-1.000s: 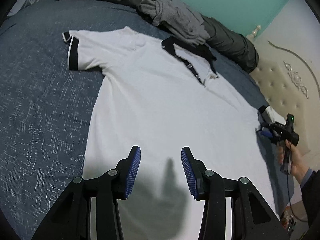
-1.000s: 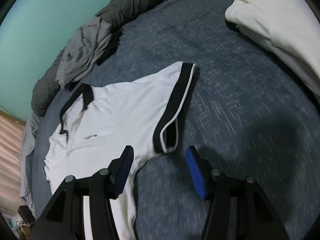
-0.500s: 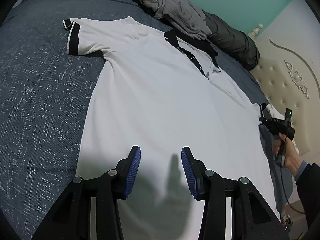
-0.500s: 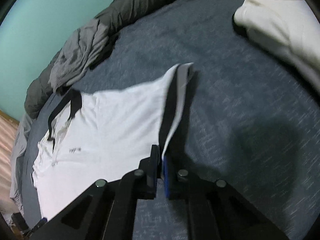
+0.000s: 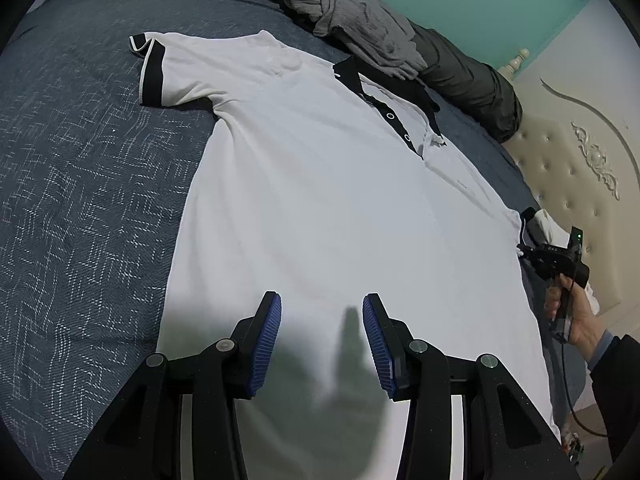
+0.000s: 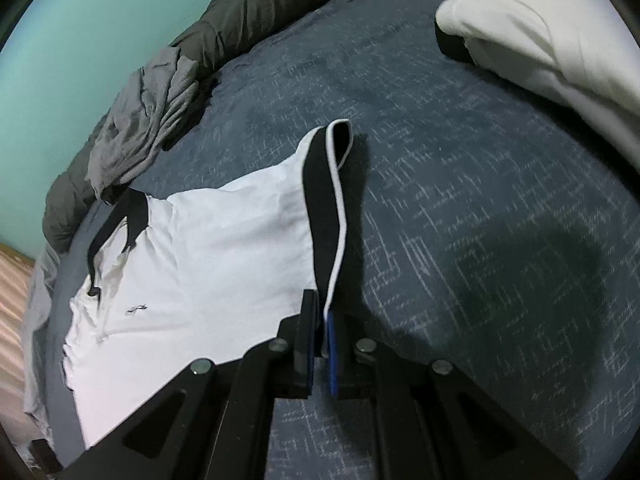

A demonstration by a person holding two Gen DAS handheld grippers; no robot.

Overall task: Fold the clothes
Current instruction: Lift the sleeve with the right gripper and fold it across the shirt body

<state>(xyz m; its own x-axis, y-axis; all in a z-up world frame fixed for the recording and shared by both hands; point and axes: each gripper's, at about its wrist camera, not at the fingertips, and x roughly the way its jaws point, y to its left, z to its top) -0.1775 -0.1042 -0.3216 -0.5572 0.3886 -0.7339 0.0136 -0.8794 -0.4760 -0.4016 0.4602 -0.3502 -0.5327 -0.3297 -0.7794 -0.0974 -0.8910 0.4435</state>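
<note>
A white polo shirt [image 5: 320, 200] with black collar and black sleeve cuffs lies spread face up on the dark blue bed [image 5: 80, 200]. My left gripper [image 5: 322, 340] hovers open over the shirt's lower part, with nothing between its blue pads. In the right wrist view, my right gripper [image 6: 322, 320] is shut on the black-and-white cuff [image 6: 328, 208] of the shirt's sleeve, which is lifted off the bed. In the left wrist view the right gripper [image 5: 524, 252] shows at the far right, held by a hand [image 5: 576, 320].
A crumpled grey garment [image 5: 360, 28] and a dark rolled blanket [image 5: 472, 84] lie along the teal wall. A cream pillow [image 6: 540, 40] sits at the far right of the bed. A tufted cream headboard [image 5: 580, 168] stands at the right.
My right gripper went from open around the sleeve cuff to shut on it, and the cuff has lifted slightly. The left gripper stayed open over the shirt.
</note>
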